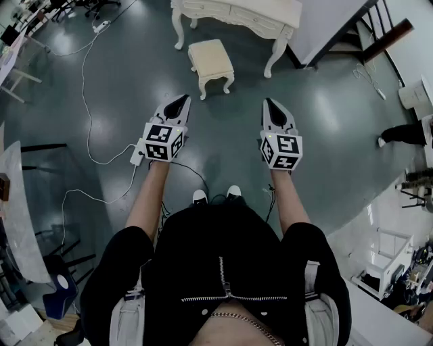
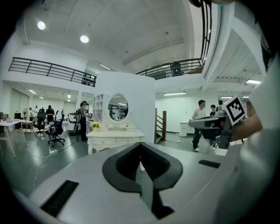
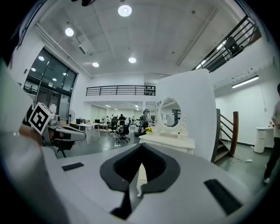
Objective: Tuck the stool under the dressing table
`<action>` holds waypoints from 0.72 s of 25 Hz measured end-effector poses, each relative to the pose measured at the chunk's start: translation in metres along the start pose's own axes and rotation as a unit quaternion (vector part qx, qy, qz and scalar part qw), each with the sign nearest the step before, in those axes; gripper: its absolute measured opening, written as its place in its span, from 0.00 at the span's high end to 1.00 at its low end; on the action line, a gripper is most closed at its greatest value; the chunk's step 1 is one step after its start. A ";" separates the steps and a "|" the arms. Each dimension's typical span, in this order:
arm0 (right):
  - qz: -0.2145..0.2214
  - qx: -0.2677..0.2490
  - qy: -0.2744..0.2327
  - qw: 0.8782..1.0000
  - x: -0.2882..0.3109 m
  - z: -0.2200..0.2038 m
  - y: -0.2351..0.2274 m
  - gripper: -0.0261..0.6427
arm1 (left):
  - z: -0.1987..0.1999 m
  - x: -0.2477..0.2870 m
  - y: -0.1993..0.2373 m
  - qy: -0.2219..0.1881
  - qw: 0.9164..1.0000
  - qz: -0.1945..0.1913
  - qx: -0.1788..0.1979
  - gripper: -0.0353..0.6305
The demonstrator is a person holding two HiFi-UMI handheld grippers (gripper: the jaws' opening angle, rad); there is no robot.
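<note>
Two grippers held out level in front of the person, side by side and well apart, both over bare grey floor

left gripper (image 1: 183,101): jaws closed together to a point, nothing between them, nothing held. Its own view gives the same, the black pads meet at the tip (image 2: 140,145)

right gripper (image 1: 271,103): jaws also closed tip to tip, empty. Its own view shows the pads meeting (image 3: 141,148), with only a thin slit lower down

stool (image 1: 211,59): cream, padded top, curved white legs, upright on the floor. It is ahead of both grippers and well apart from them, between their two lines and closer to the left one's. A sliver of its white leg shows through the slit in the right gripper view (image 3: 140,176)

dressing table (image 1: 237,15): white, with drawers, beyond the stool as seen from the grippers. The stool stands just in front of it and not under it. In the left gripper view the table (image 2: 114,139) sits straight past the jaw tips with its oval mirror (image 2: 117,107) on top

white cable (image 1: 86,81) runs over the floor off to the left of the left gripper, and a white power strip (image 1: 137,154) lies just beside that gripper's marker cube

stairs (image 1: 369,34) ahead and to the right of the right gripper

people (image 2: 199,124) walking far off in the background, past the right gripper (image 2: 209,123)
</note>
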State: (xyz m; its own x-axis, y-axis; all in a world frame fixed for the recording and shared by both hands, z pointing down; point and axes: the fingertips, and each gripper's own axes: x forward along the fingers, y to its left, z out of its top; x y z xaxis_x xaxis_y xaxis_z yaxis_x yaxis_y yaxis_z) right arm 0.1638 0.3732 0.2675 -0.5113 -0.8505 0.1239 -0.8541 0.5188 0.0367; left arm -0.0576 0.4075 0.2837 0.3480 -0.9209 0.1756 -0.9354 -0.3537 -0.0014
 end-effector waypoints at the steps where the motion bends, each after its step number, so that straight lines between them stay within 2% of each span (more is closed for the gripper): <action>1: 0.005 0.007 -0.004 1.000 0.000 0.001 0.005 0.96 | 0.000 -0.003 0.003 0.000 1.000 0.000 0.000 0.91; 5: 0.012 0.008 -0.014 1.000 -0.002 0.005 0.020 0.95 | -0.001 -0.013 0.012 0.000 1.000 -0.003 0.002 0.91; 10: -0.013 0.006 -0.012 1.000 0.000 0.004 0.030 0.95 | -0.007 -0.017 0.025 0.002 1.000 -0.014 0.002 0.91; 18: -0.018 0.013 -0.004 1.000 0.009 -0.002 0.031 0.95 | -0.023 -0.005 0.039 0.016 1.000 -0.020 -0.011 0.91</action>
State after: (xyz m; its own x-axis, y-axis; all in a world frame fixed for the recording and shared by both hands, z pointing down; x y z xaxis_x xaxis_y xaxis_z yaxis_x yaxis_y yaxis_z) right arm 0.1328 0.3818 0.2721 -0.4809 -0.8691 0.1156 -0.8740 0.4857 0.0159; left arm -0.0976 0.4024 0.3051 0.3831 -0.9003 0.2067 -0.9221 -0.3860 0.0278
